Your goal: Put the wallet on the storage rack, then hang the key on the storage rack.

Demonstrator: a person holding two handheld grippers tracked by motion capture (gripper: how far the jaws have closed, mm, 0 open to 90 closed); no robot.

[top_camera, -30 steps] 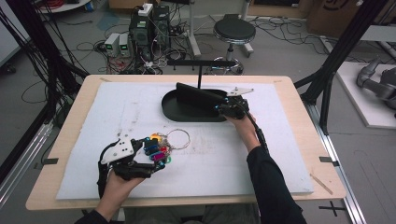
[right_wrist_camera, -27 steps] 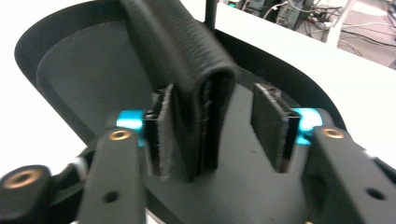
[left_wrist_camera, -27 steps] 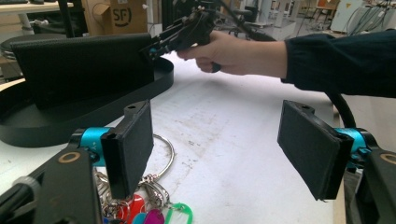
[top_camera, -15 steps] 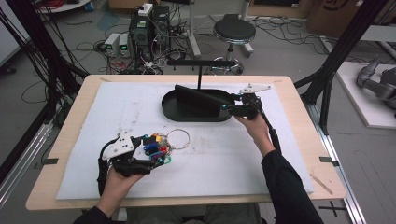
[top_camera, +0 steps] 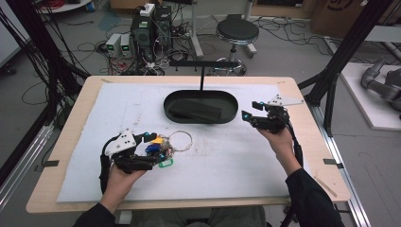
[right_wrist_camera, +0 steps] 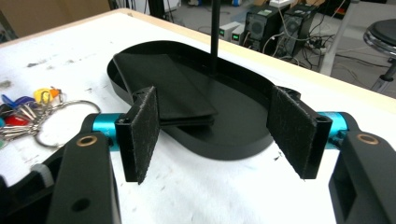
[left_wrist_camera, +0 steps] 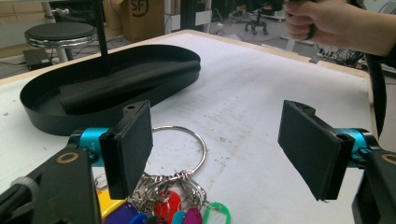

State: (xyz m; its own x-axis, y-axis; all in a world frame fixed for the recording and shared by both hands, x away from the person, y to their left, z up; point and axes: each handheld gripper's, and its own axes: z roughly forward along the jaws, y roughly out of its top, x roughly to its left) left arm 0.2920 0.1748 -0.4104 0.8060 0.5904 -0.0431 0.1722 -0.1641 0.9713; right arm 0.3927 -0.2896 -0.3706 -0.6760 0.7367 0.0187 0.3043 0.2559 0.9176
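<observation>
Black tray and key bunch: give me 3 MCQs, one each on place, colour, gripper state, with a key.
1. Where does the flat black wallet lie?
A. inside the oval black tray
B. on the white mat beside the keys
C. between the right jaws

2. What colour is the tag nearest the table's front edge on the key bunch?
A. white
B. green
C. brown

3. How does the right gripper stand?
A. shut on the wallet
B. shut on the key ring
C. open, nothing between its pads

Key: 1 A, the high view shows the wallet within the tray's rim. 2 B, a green tag sticks out of the bunch. 3 C, the right gripper view shows both pads apart with only tray and mat behind.
</observation>
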